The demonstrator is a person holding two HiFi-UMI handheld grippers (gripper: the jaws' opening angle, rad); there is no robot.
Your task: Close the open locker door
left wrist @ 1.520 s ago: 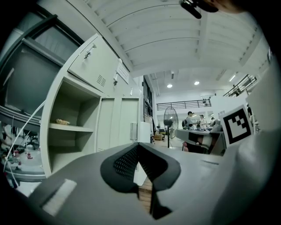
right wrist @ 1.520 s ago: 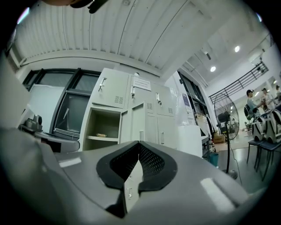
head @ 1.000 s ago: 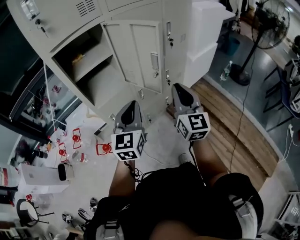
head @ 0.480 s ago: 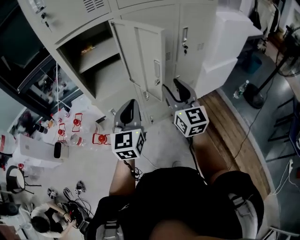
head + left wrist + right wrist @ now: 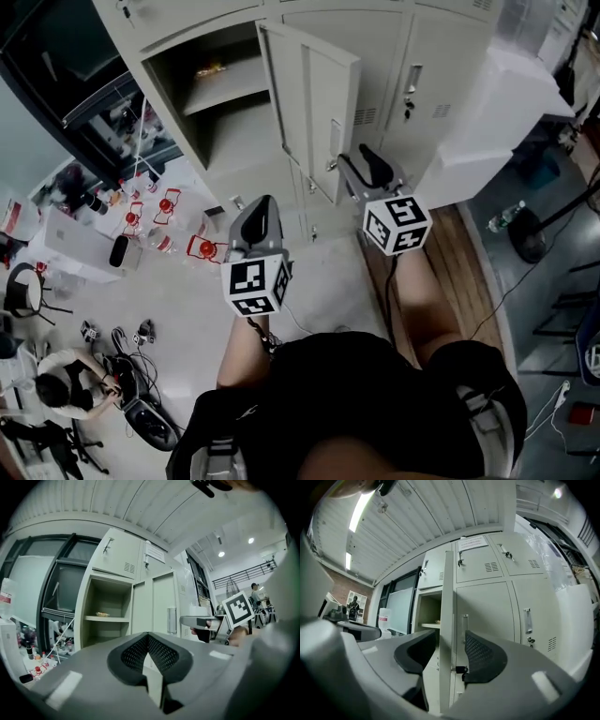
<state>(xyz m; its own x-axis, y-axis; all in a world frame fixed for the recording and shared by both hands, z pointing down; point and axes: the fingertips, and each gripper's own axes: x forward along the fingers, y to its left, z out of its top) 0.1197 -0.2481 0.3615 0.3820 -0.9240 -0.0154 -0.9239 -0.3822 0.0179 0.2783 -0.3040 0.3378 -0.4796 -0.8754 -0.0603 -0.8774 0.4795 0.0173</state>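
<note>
Grey steel locker door [image 5: 314, 103] hangs open, and the right gripper [image 5: 450, 656] has just flung its jaws wide astride its free edge, looking poised to swing it shut; left gripper [image 5: 149, 644] jaws pressed together.

The row of lockers [image 5: 441, 84] runs past the top of the head view, so its upper doors are cut off. The open locker door [image 5: 314, 103] hides part of the lockers behind and below it. On the shelf [image 5: 225, 94] inside lies a small yellowish thing [image 5: 208, 68], too small to name. The red bits [image 5: 167, 204] on the floor [image 5: 178, 319] are no clearer. A seated person [image 5: 52, 394] is partly lost at the left edge. The print on the notice [image 5: 472, 542] can't be read.
</note>
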